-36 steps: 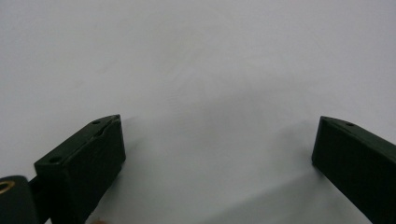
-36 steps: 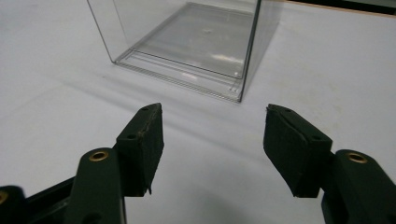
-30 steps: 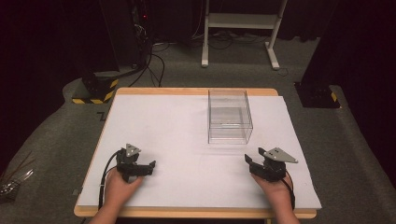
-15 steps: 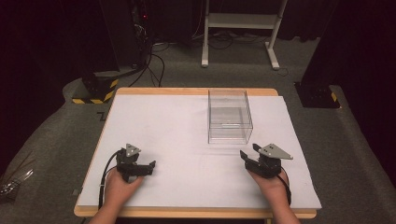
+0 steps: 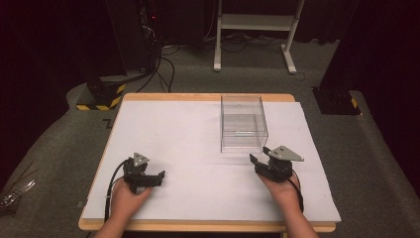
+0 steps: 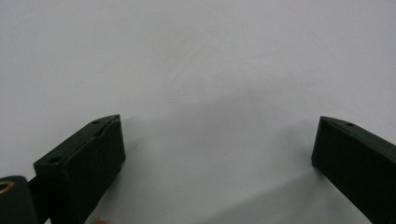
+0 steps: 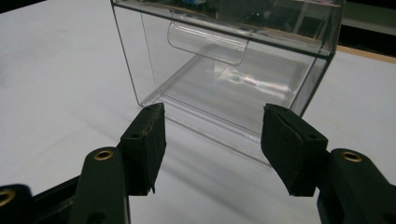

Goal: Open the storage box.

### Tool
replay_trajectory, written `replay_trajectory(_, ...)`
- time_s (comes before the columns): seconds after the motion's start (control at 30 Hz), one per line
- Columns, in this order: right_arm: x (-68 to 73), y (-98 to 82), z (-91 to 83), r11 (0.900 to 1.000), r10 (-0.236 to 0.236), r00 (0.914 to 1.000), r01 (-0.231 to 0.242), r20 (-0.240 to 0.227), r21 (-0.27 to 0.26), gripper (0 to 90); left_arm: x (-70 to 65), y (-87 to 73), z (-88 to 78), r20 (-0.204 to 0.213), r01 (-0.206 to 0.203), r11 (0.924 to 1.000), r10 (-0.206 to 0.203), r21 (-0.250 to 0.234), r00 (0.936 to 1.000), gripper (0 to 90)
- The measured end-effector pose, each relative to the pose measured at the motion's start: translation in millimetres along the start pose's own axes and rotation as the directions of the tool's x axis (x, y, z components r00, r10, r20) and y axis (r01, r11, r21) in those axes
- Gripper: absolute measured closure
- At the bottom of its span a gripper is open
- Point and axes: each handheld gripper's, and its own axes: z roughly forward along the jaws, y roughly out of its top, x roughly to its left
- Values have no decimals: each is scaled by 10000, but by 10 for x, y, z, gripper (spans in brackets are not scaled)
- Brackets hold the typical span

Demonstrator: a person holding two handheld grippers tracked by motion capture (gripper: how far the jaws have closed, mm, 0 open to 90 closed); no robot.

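white board [image 5: 198,148] covers the table in a dark room, and a clear plastic drawer box [image 5: 242,124] stands right of its middle. compared with a second ago, the right gripper [image 5: 257,161] has slid nearer the box front, its jaws narrowing slightly yet spread and empty, likely lining up on the handle [image 7: 208,39]. the left gripper [image 5: 156,176] rests spread, unmoved.

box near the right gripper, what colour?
Colourless: the box is see-through plastic with a curved clear handle on its front. The right gripper view shows it best.
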Motion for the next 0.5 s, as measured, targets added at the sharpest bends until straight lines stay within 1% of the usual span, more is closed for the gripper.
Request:
replay_trajectory(0.07, -3, 47, 46, 10000, 2, 10000, -2, -77, -4, 408, 0, 0, 0, -1, 0, 10000, 0, -5, 10000, 28)
replay_trajectory(0.27, -7, 114, 131, 10000, -18, 9998, 19, -192, 30, 412, -1, 0, -1, 3, 12, 10000, -12, 6, 10000, 28)
replay_trajectory(0.33, -13, 138, 181, 10000, 66, 9998, -65, -201, 72, 412, 0, 0, -1, 5, 12, 10000, -12, 6, 10000, 28)
replay_trajectory(0.5, -29, 166, 231, 9998, 167, 9996, -165, -237, 65, 413, 0, 0, 0, 7, 6, 10000, -6, -1, 10000, 28)
